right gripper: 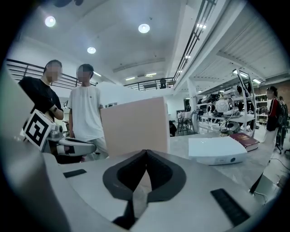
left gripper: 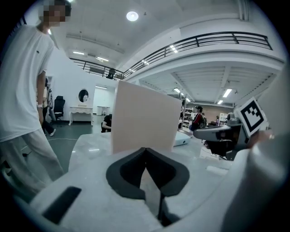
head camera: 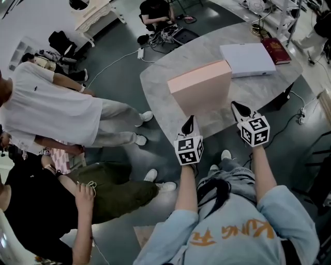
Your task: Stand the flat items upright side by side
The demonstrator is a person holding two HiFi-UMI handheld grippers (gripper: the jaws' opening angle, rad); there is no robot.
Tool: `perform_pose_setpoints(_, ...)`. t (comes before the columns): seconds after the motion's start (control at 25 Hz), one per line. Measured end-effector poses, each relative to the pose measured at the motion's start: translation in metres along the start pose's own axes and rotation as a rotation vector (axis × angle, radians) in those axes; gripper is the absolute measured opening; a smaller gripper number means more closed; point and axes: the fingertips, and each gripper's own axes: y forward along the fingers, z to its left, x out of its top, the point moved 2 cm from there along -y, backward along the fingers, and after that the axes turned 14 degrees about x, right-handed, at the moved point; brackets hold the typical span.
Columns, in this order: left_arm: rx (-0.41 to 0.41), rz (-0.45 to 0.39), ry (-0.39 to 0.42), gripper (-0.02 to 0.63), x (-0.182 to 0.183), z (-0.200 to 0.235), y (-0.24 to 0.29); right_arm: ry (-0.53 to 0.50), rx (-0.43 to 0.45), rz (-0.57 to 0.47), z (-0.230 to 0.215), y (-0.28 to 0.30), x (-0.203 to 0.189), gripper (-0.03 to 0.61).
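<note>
A pink flat box [head camera: 201, 90] stands upright on the grey marble table [head camera: 160, 77]; it fills the middle of the left gripper view [left gripper: 145, 118] and the right gripper view [right gripper: 135, 127]. A white flat box [head camera: 247, 59] [right gripper: 216, 150] lies flat behind it to the right, with a red book [head camera: 276, 50] [right gripper: 244, 140] lying beside it. My left gripper [head camera: 190, 120] [left gripper: 145, 149] is shut and empty just in front of the pink box's left side. My right gripper [head camera: 235, 105] [right gripper: 146, 152] is shut and empty off the box's right edge.
Several people stand or crouch on the floor to the left of the table [head camera: 51, 108]. Another person [head camera: 155, 13] sits beyond the table's far edge among cables. White shelving [right gripper: 235, 108] stands at the right.
</note>
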Motion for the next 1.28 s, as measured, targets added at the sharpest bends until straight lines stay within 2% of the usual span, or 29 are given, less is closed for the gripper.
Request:
perform_pose_setpoints(0.2, -0.060, 0.006, 0.013, 0.012, -0.004, -0.021, -0.007, 0.005, -0.020, -0.012, 0.002, -0.016, -0.001, 0.000)
perform_pose_setpoints(0.56, -0.127, 0.012, 0.064, 0.012, -0.007, -0.070, 0.008, 0.037, -0.094, -0.038, -0.032, -0.047, -0.009, 0.002)
perform_pose_setpoints(0.64, -0.138, 0.010, 0.112, 0.012, -0.007, -0.084, 0.011, 0.038, -0.099, -0.040, -0.040, -0.050, -0.010, 0.000)
perform_pose_setpoints(0.76, -0.158, -0.019, 0.243, 0.012, -0.003, -0.116, 0.017, 0.037, -0.102, -0.048, -0.057, -0.058, -0.008, 0.000)
perform_pose_setpoints(0.8, -0.165, -0.027, 0.255, 0.012, 0.000, -0.127, 0.020, 0.038, -0.103, -0.054, -0.064, -0.063, -0.006, 0.002)
perform_pose_setpoints(1.04, -0.169, -0.026, 0.219, 0.012, 0.009, -0.184, 0.045, 0.051, -0.132, -0.087, -0.127, -0.100, 0.003, 0.000)
perform_pose_setpoints(1.28, -0.122, -0.032, 0.186, 0.012, 0.015, -0.230, 0.076, 0.040, -0.137, -0.107, -0.186, -0.125, 0.007, 0.000)
